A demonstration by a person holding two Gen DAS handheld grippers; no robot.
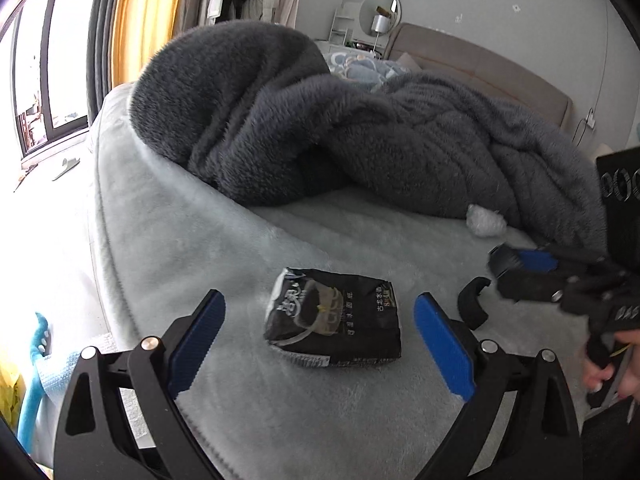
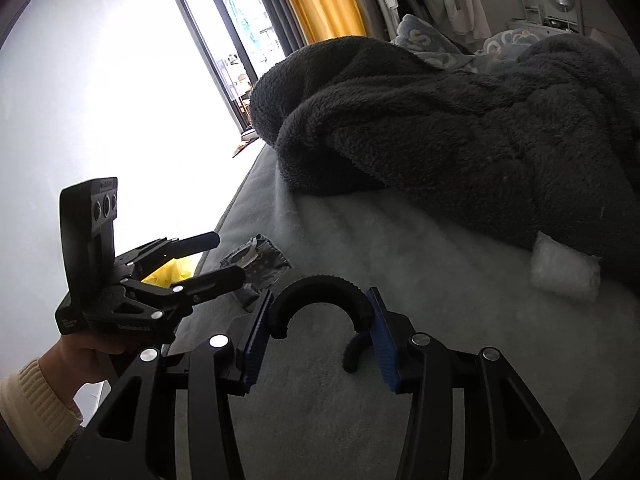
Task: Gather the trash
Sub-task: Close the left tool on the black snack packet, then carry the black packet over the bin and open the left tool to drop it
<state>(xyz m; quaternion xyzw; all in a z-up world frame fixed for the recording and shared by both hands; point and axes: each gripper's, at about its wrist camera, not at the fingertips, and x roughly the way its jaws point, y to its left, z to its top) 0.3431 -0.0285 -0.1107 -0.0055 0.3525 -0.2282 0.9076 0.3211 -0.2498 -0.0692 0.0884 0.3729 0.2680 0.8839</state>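
Two tools at work on the bed (image 1: pixel 280 420), one piece of trash apiece.

Right tool (image 2: pixel 318 340) has its blue pads clamped on a black curved clip-like scrap (image 2: pixel 320 300), low centre of its own view, the arc's open side facing back toward the camera and its span running straight across the jaws. Left tool (image 1: pixel 320 344) stands wide open, nothing between the pads, with the black tissue packet (image 1: pixel 334 320) lying flat just ahead, centre-bottom of the frame. The packet's long axis seems to me to run nearly away from the camera, torn white end pointing upper left. Best bet, I'd say: come down squarely so the pads close across the short sides, pressing lightly into the soft sheet. A white crumpled wad (image 1: pixel 486 221) waits by the grey blanket (image 1: pixel 360 132), right of centre.
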